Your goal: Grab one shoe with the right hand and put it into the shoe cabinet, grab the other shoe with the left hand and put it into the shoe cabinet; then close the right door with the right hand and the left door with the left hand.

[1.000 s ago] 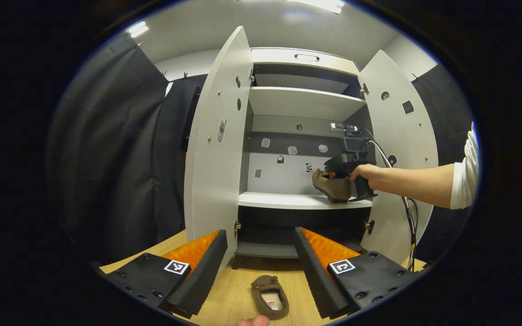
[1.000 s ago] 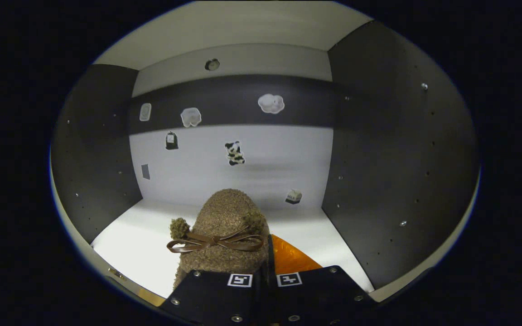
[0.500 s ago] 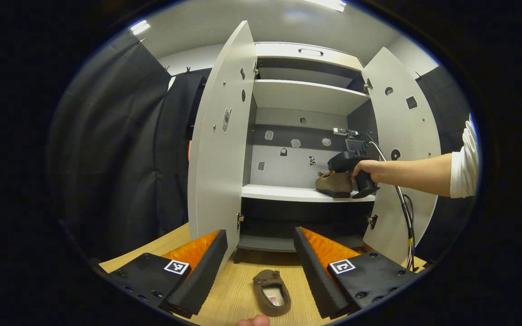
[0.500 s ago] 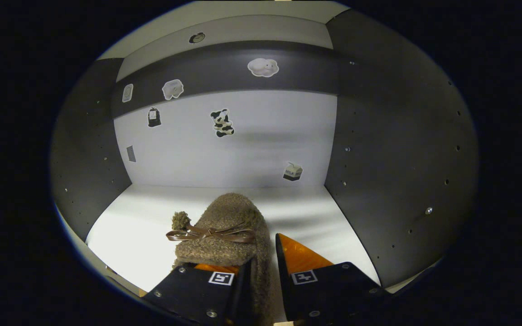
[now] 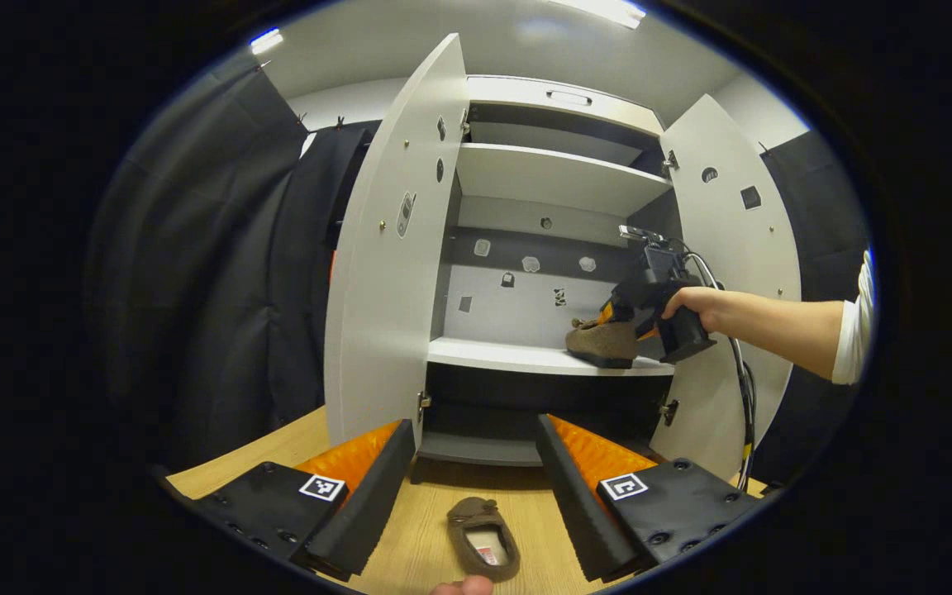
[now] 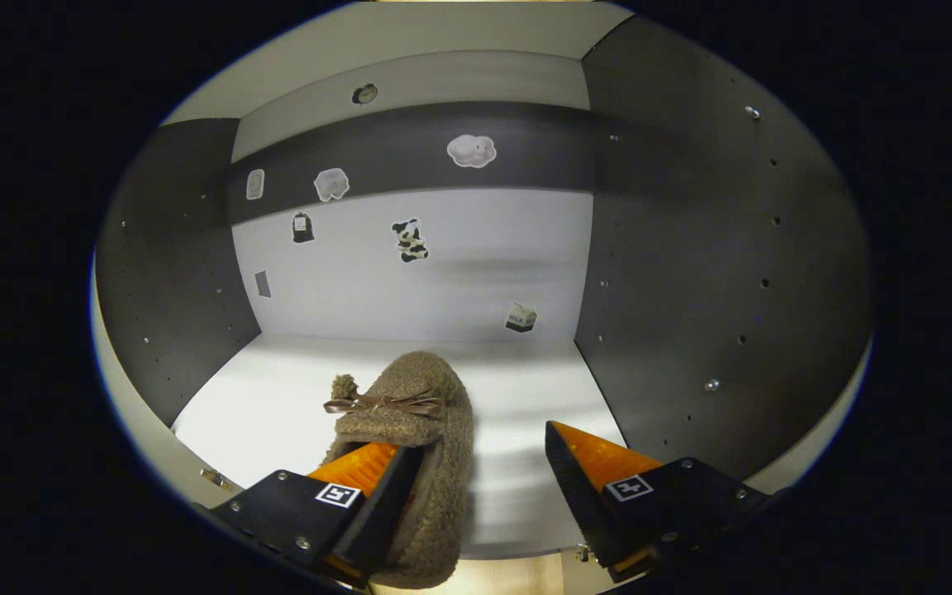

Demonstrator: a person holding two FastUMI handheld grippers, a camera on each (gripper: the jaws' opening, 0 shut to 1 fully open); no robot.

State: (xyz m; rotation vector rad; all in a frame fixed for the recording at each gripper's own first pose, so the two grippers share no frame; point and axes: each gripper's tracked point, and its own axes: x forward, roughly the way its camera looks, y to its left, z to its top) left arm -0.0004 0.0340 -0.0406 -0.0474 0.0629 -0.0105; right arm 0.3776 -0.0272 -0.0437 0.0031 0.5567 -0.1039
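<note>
Shoe cabinet [image 5: 559, 178], both doors open, holds 1 fuzzy brown shoe [image 6: 410, 413] on its middle shelf [image 6: 278, 397]. Right gripper [image 6: 484, 487] gapes wide, gripping nothing. Second shoe [image 5: 483, 537] lies on the floor between the open, empty left gripper [image 5: 476, 487]. Likely soft and light; pinch its heel rim.

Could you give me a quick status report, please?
Right claw open, brown slipper on cabinet shelf. Left claw open above second slipper.
</note>
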